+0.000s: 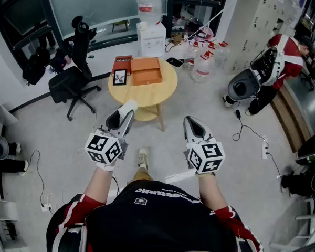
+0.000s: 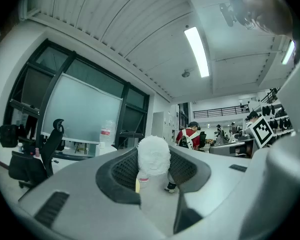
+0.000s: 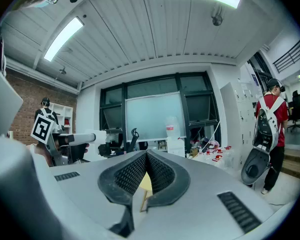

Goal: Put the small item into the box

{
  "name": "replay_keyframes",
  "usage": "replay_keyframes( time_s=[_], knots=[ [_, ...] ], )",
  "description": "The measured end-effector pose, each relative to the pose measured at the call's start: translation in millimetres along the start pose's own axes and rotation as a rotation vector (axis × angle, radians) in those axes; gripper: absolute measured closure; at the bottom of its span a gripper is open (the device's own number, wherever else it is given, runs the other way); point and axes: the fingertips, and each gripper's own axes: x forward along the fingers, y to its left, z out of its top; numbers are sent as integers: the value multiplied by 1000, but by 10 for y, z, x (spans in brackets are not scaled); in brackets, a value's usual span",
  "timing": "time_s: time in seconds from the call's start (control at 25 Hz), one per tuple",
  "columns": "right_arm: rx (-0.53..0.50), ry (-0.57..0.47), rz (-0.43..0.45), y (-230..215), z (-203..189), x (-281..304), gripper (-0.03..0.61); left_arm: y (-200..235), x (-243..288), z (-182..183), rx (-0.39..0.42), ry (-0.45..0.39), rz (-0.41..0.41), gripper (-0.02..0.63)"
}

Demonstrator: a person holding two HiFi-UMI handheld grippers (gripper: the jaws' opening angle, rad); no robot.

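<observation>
Gripping a small item (image 2: pixel 153 155), a white rough-surfaced lump, the left gripper (image 1: pixel 124 114) has its jaws set wide around it. The dark ribbed pads (image 2: pixel 121 170) cup the lump from both sides, and it stands up above their rim. In the head view the lump is only a pale patch at that gripper's tip, and its exact shape and material are hard to make out in either view. The right gripper (image 3: pixel 146 155) is clenched on nothing: its jaw tips meet, and the narrow slot below them shows only a sliver of yellow table and one table leg. Both grippers are held out level in front of the person, side by side and apart from each other, over bare floor. The round wooden table (image 1: pixel 147 96) stands ahead of them, well apart from both tips. On it lies the orange box (image 1: pixel 147 71), and whether it is open cannot be told from this height. Just beside its left edge are a dark red box (image 1: pixel 122 63) and a small framed card (image 1: pixel 119 77). An office chair (image 1: pixel 73 75) stands to the table's left and a water dispenser (image 1: pixel 150 30) behind it. A person in red (image 1: pixel 283 56) at the right is partly cut off.
</observation>
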Motion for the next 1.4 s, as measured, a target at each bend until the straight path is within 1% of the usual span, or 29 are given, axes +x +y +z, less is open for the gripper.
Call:
replay_keyframes(
  time_s=[0.24,0.56,0.72,0.92,1.12,1.4],
  knots=[
    [1,6,-3,1,-43,-59,551,-15,-69,-64,-3,14,8,443],
    [17,-4,-60,-206,-2,-129,551,-17,-132,-37,-1,13,18,443],
    [36,-52,-82,-252,40,-193,552,-29,-161,-21,5,14,20,443],
    [65,-49,-76,-204,-17,-227,552,-55,-187,-22,8,24,16,443],
    [74,-37,-50,-146,-89,-216,552,-75,-191,-38,16,22,14,443],
    [76,-55,-29,-114,-26,-212,551,-121,-200,10,32,20,13,443]
  ],
)
